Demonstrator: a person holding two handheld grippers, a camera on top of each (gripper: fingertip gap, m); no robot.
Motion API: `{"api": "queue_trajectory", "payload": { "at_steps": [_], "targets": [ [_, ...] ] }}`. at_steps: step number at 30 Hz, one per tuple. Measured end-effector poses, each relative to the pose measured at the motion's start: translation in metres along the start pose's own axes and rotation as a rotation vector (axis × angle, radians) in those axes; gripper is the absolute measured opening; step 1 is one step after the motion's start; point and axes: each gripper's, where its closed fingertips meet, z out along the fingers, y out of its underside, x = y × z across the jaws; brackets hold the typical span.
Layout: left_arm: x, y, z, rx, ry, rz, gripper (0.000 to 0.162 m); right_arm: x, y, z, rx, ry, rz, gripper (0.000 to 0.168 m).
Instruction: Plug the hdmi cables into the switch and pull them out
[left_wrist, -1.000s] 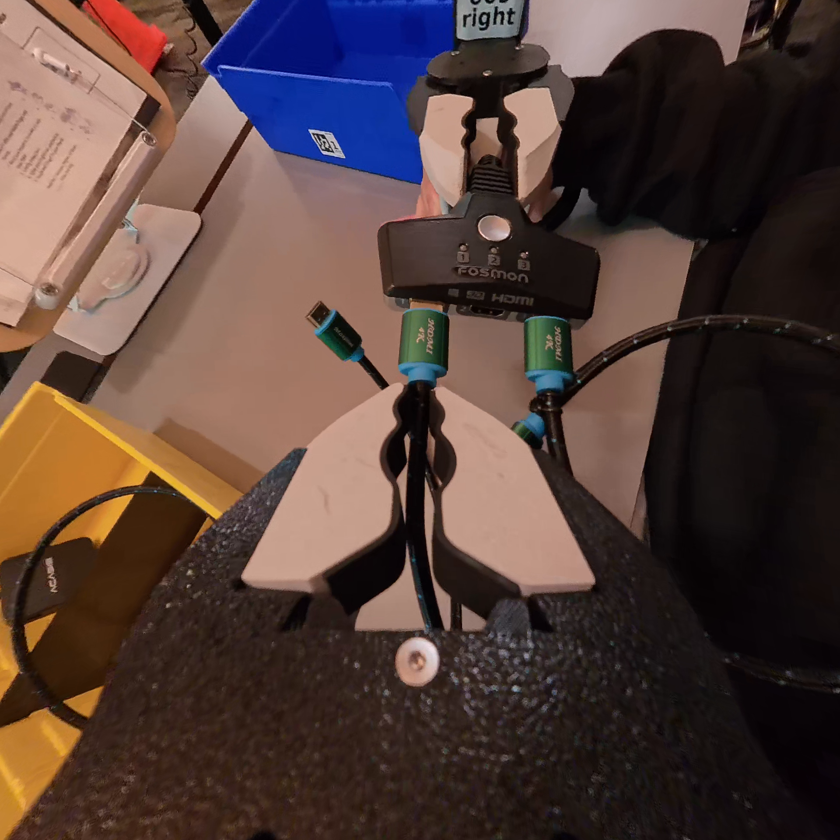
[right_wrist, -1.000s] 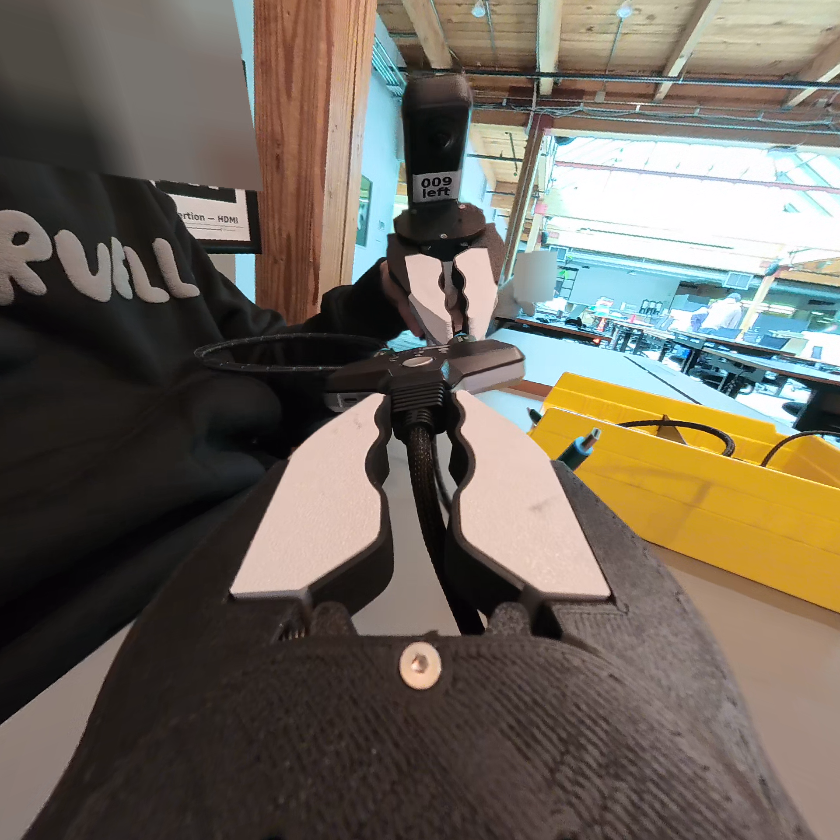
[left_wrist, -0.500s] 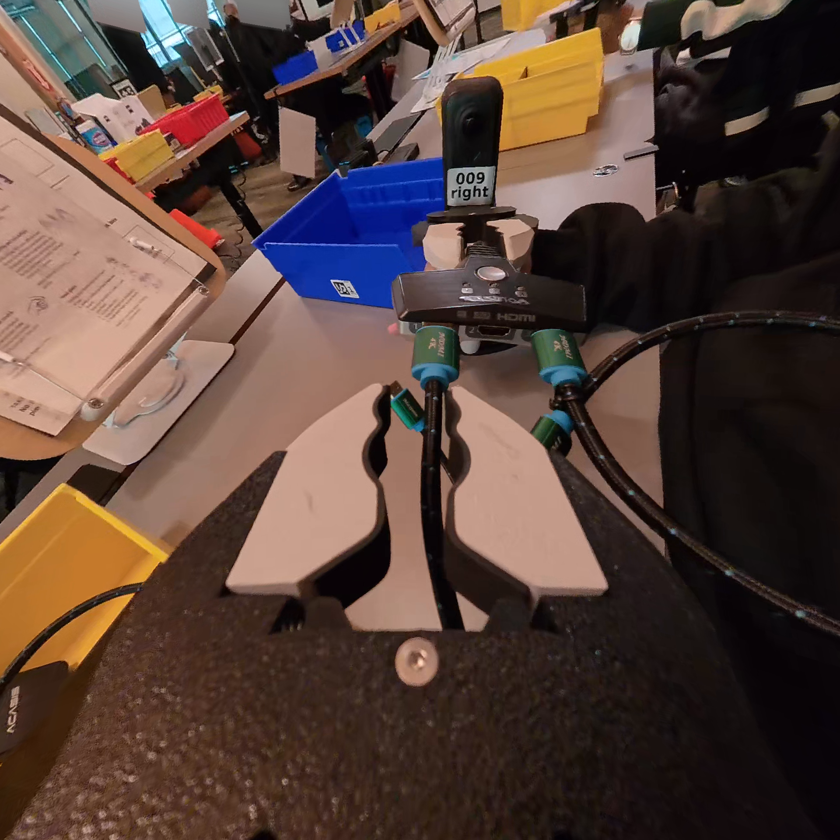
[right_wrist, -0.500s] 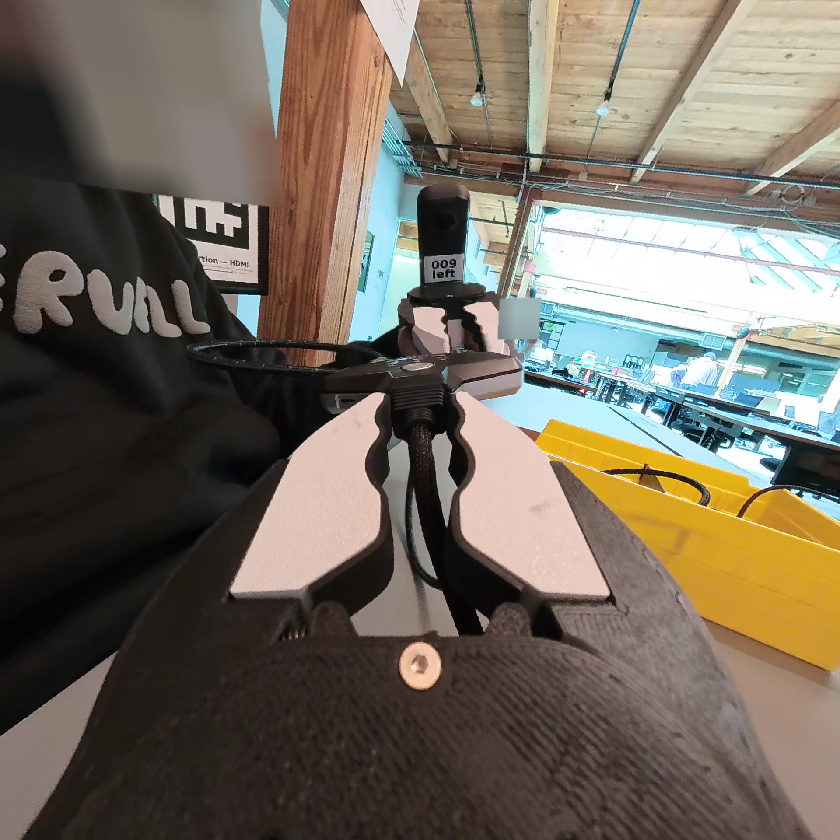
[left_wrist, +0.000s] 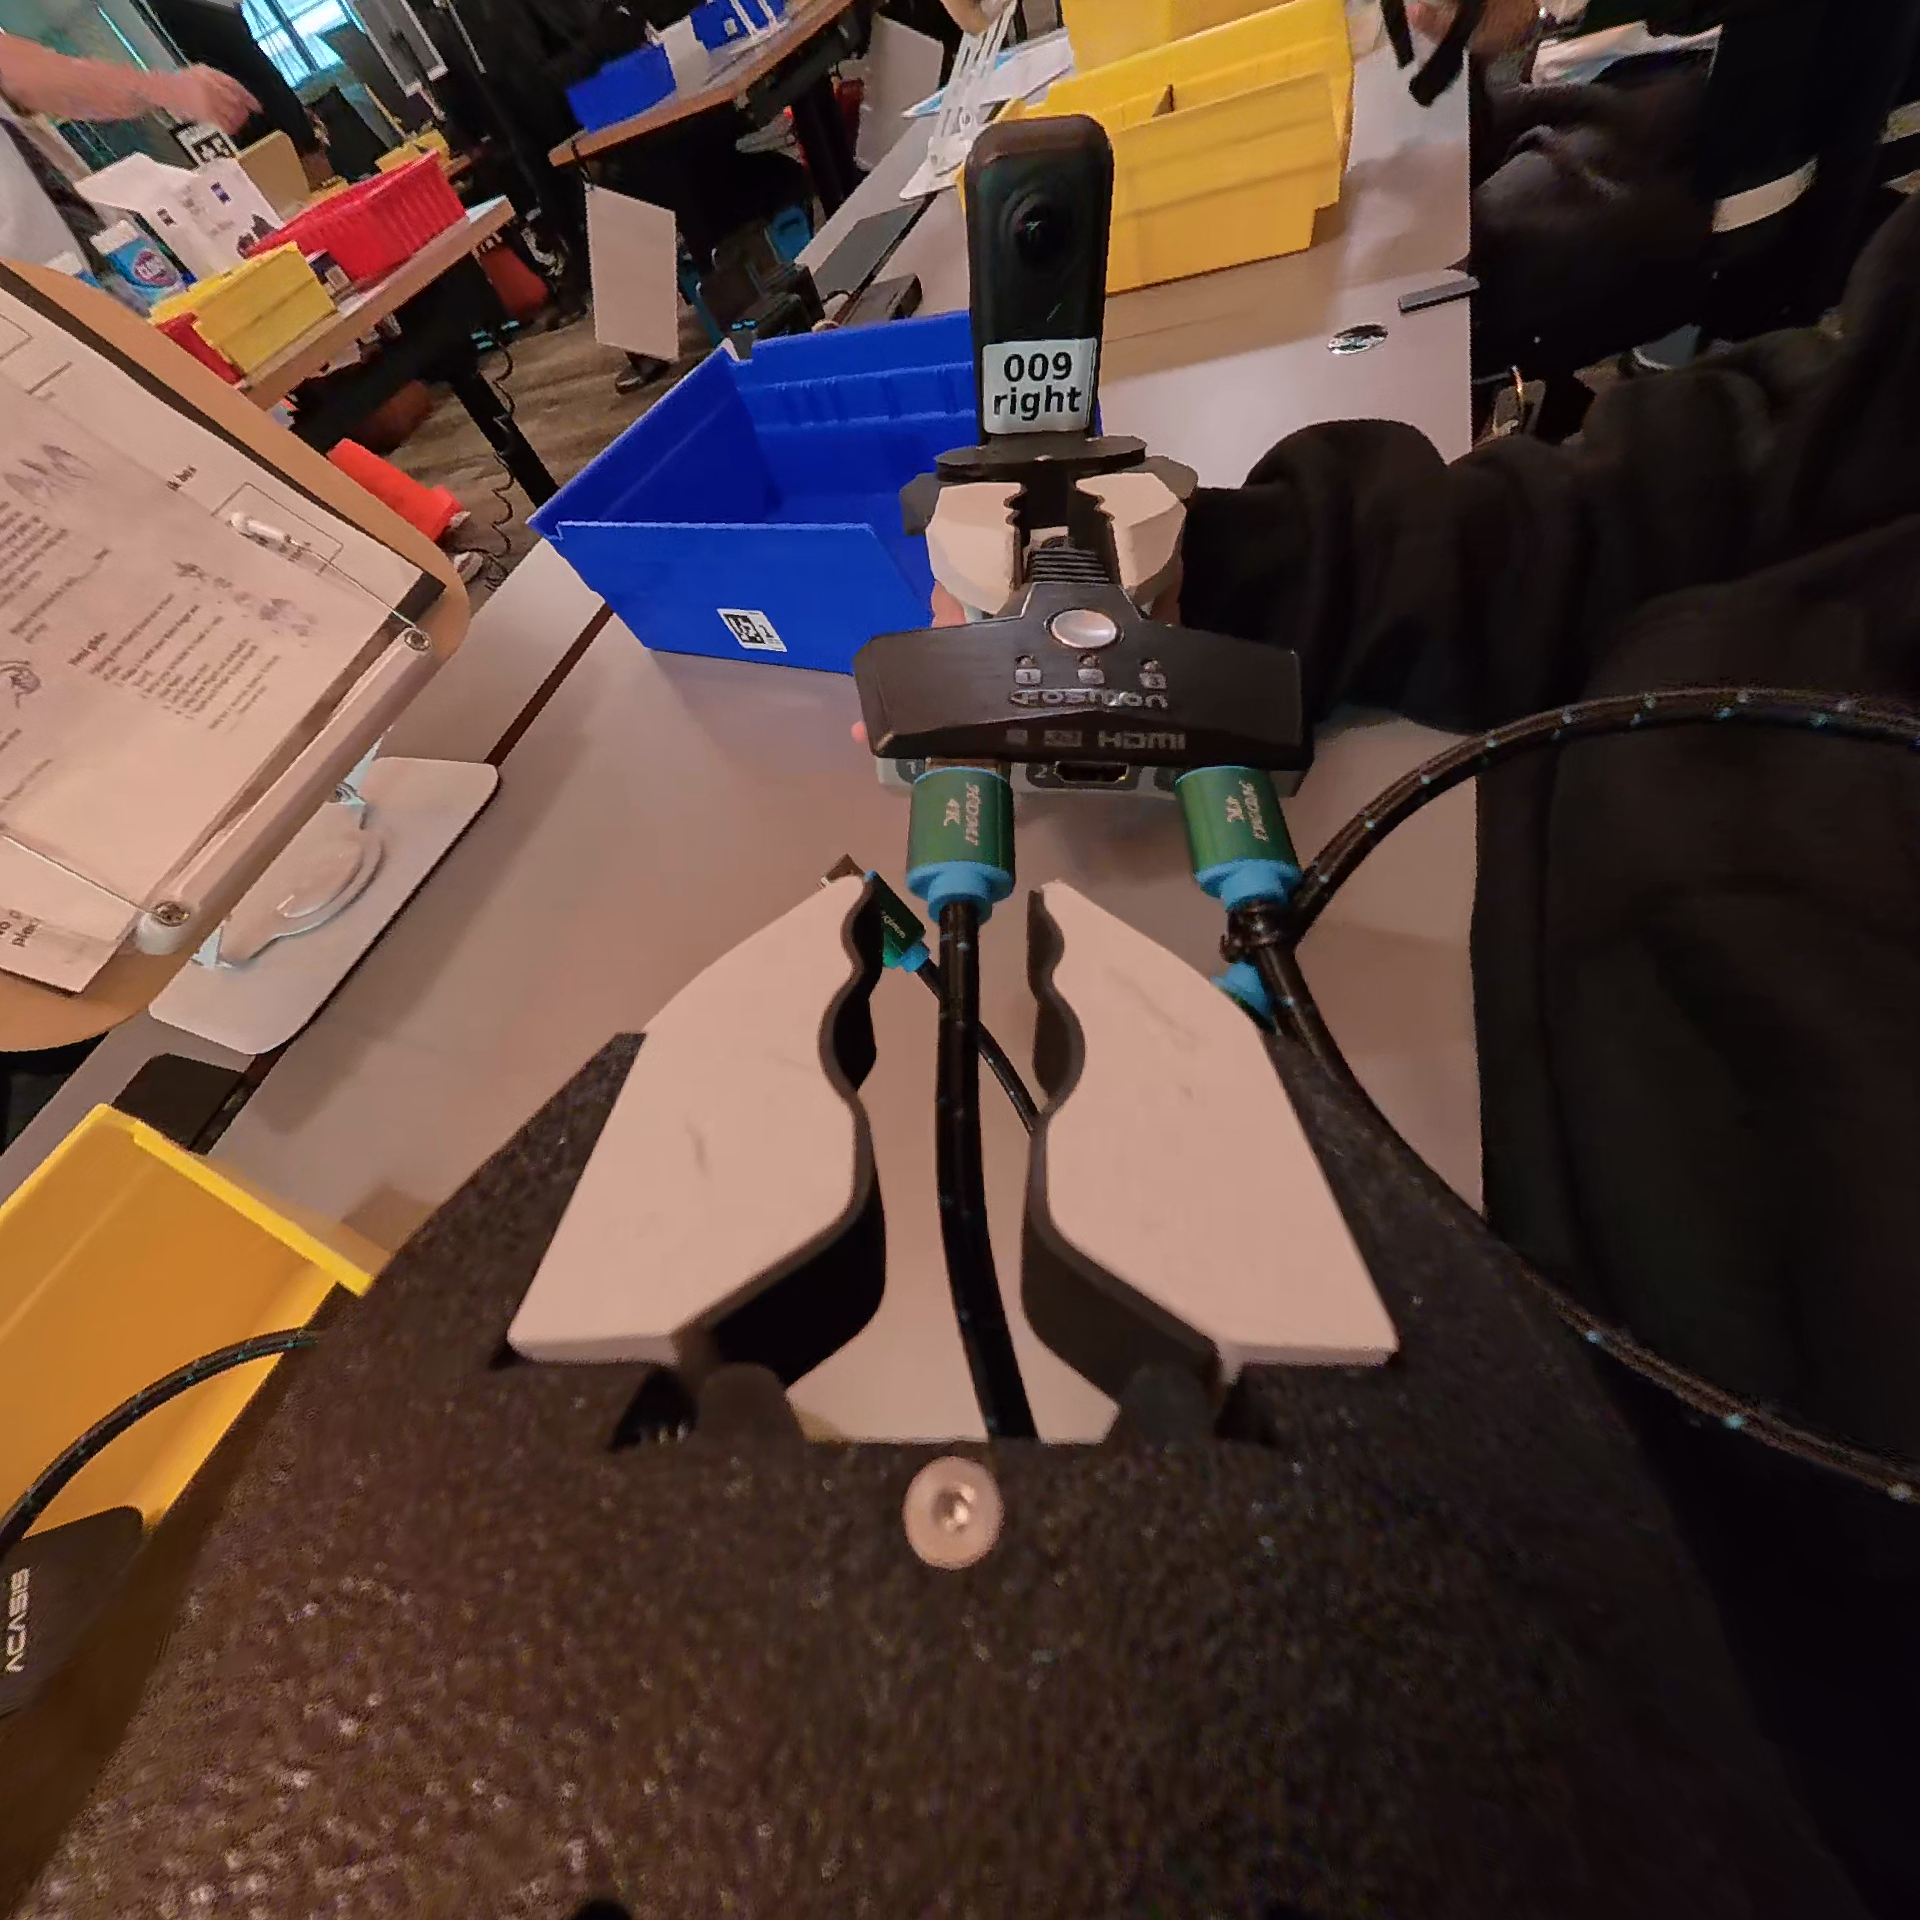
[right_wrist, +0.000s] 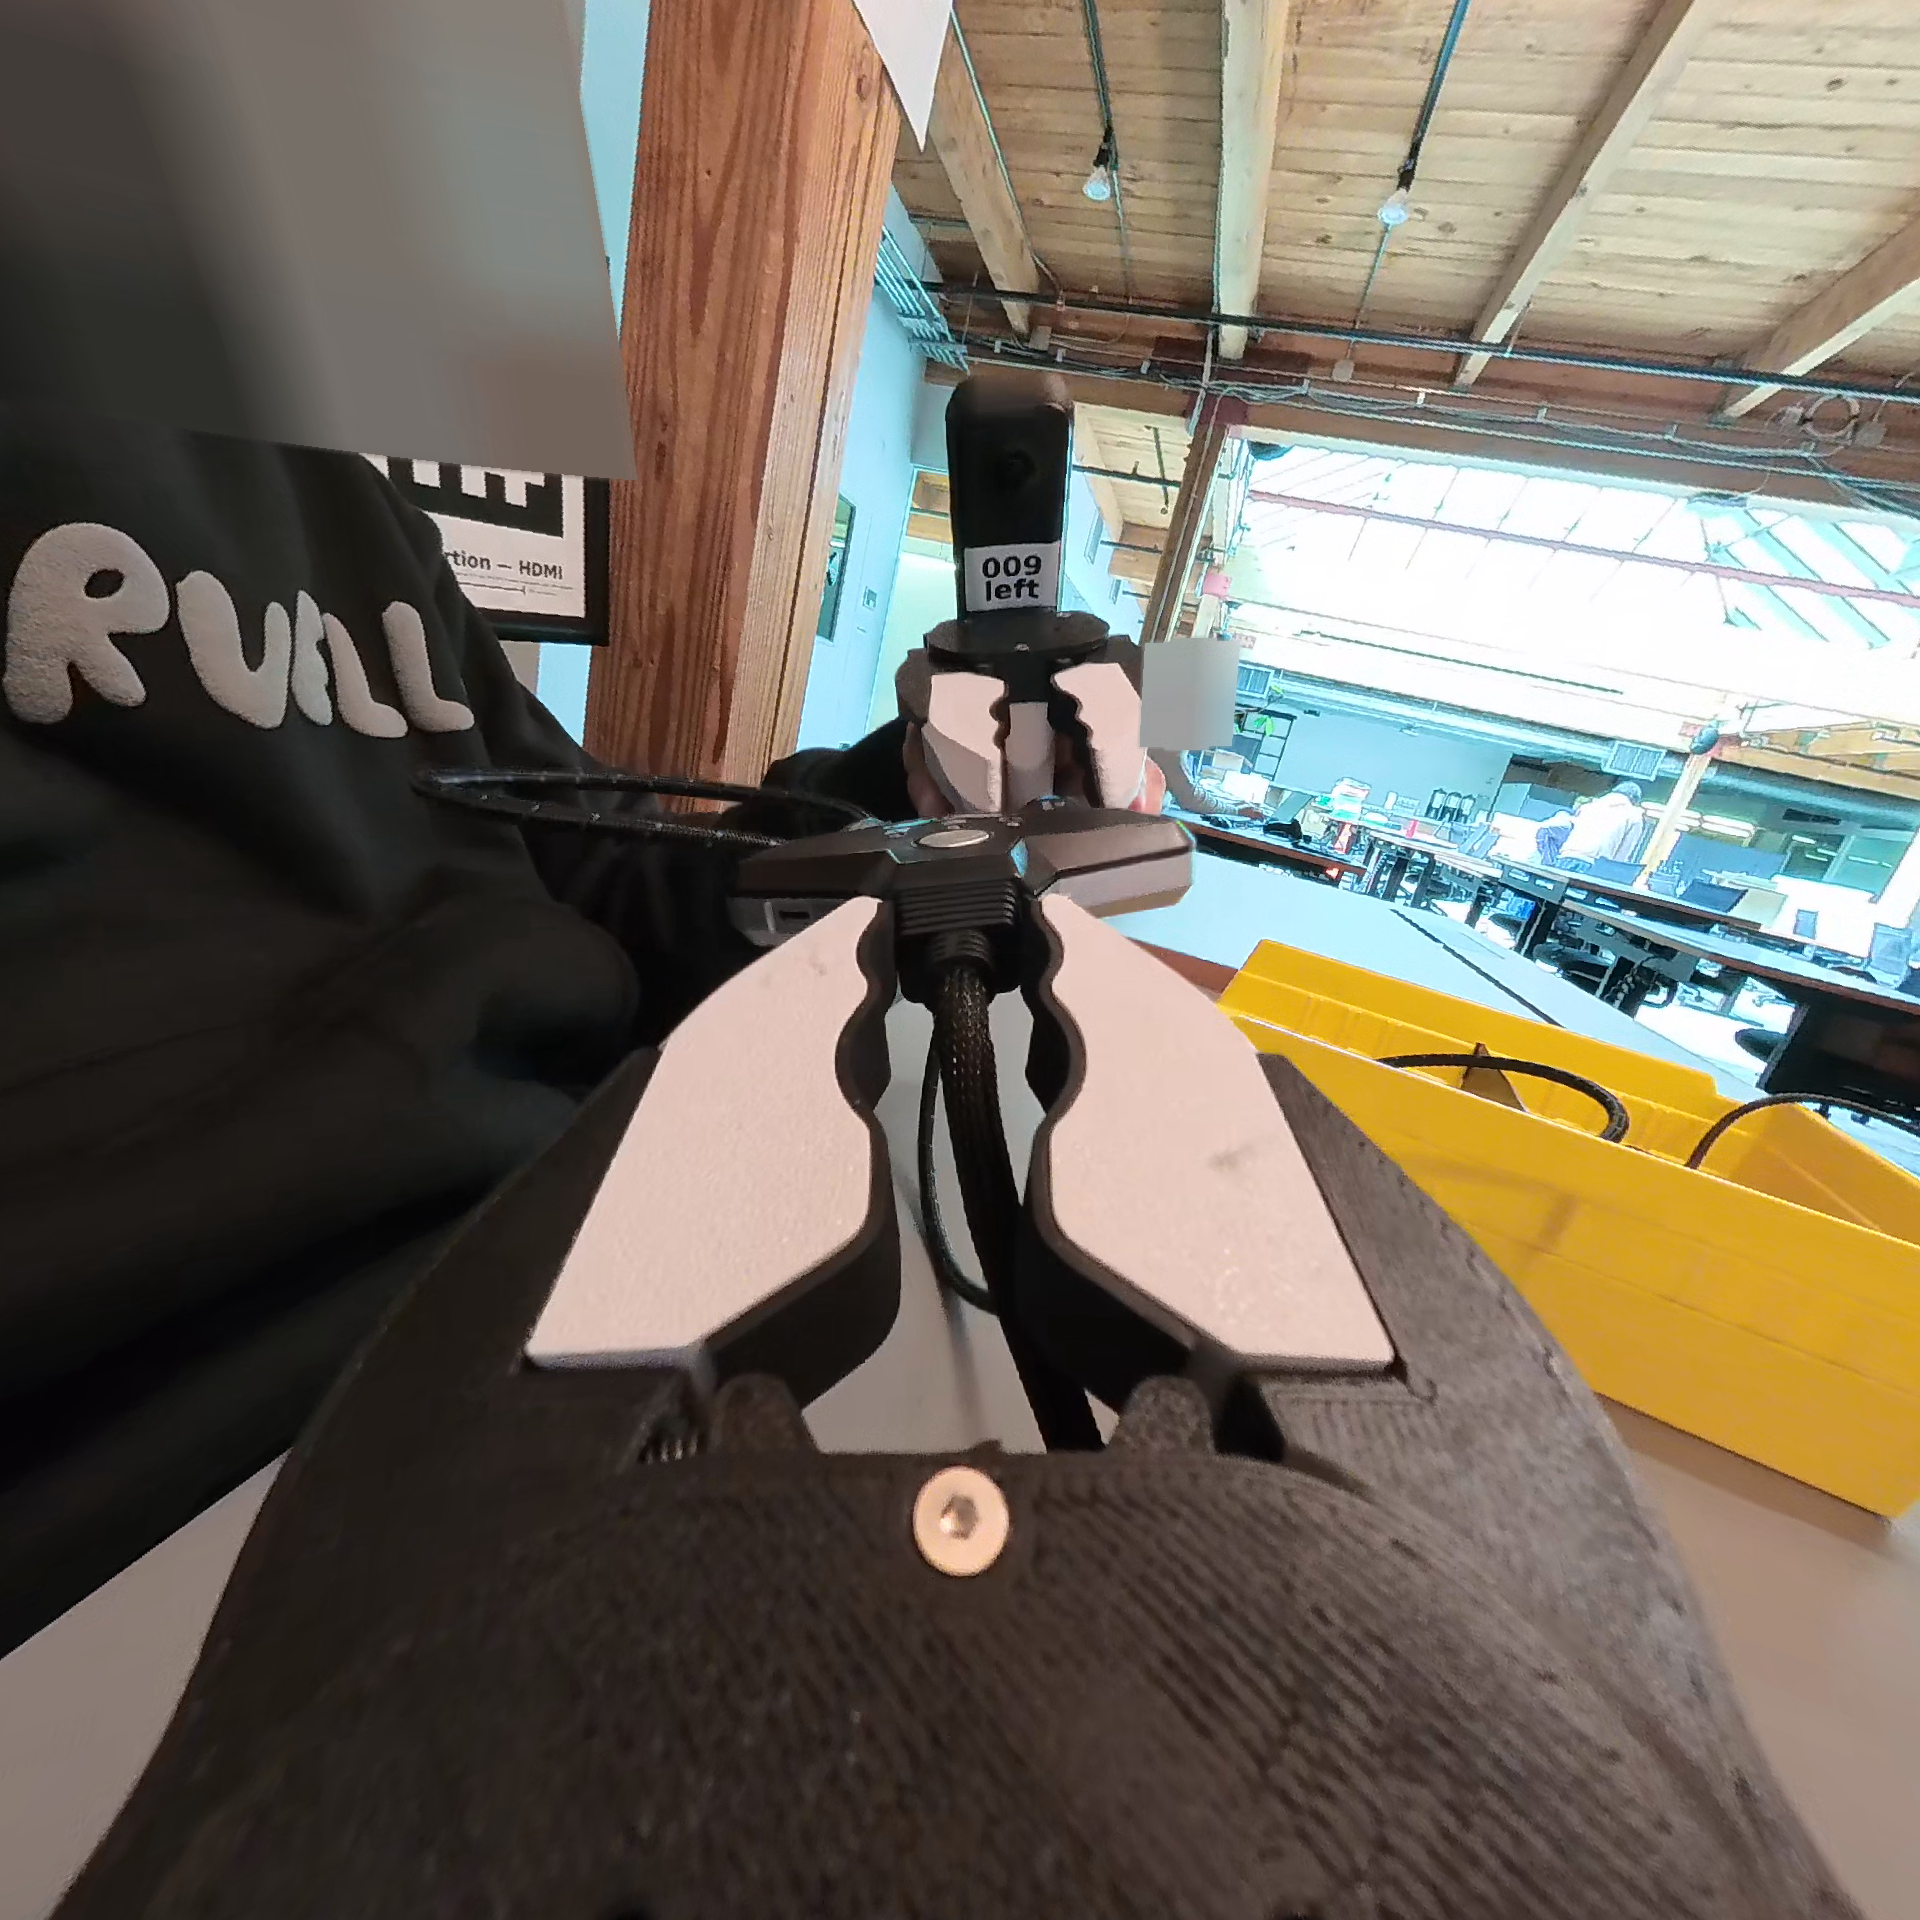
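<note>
Currently, left wrist view: your left gripper (left_wrist: 951, 940) has its jaws spread, each clear of the black braided cable (left_wrist: 961, 1081) that runs between them. That cable's green plug (left_wrist: 958, 831) sits in the left port of the black switch (left_wrist: 1081, 696); a second green plug (left_wrist: 1236, 826) sits in the right port; the middle port (left_wrist: 1081, 774) is empty. A loose plug (left_wrist: 894, 925) lies on the table (left_wrist: 665, 831) just beside the left fingertip. The right gripper (left_wrist: 1055, 540) is pinching the switch's ribbed cable collar and holds the switch up off the table

Right wrist view: your right gripper (right_wrist: 961, 935) is pressed onto the collar, with the switch's own braided lead (right_wrist: 966, 1091) trailing back between the fingers. The left gripper (right_wrist: 1023, 738) shows beyond the switch, jaws apart

Judgement: two plugs look seated and one port is vacant, so you are between grasps, either fetching the loose plug or starting removal. Next move calls for a firm pinch on a plug body rather than its cable, and travel straight along the port axis while the right keeps the switch level
</note>
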Motion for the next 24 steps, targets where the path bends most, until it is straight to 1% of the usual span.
{"api": "queue_trajectory", "payload": {
  "at_steps": [4,6,9,15,17,20,21,24],
  "targets": [
    [0.001,0.006,0.004,-0.053,-0.006,0.006,0.025,-0.001,0.003,0.003,-0.012,-0.008,0.001,0.023],
    [0.004,0.011,0.007,-0.086,0.007,0.021,0.020,-0.002,0.004,0.004,-0.021,-0.012,0.002,0.023],
    [0.002,0.007,0.008,-0.068,-0.008,0.042,0.020,-0.002,0.003,0.003,-0.015,-0.007,-0.007,0.023],
    [0.002,0.009,0.007,-0.057,0.009,0.017,0.020,-0.001,0.005,0.004,-0.025,-0.002,-0.014,0.023],
    [-0.002,0.011,0.007,-0.082,-0.010,0.028,0.020,0.002,0.011,0.005,-0.070,0.017,-0.026,0.023],
    [-0.006,0.027,0.004,-0.207,-0.039,0.086,0.020,0.003,0.032,0.009,-0.202,0.033,-0.045,0.023],
    [-0.006,0.030,0.003,-0.227,-0.038,0.107,0.020,0.002,0.034,0.011,-0.218,0.031,-0.046,0.023],
    [-0.005,0.029,0.002,-0.213,-0.024,0.083,0.020,0.002,0.030,0.011,-0.199,0.026,-0.042,0.023]
  ]
}}
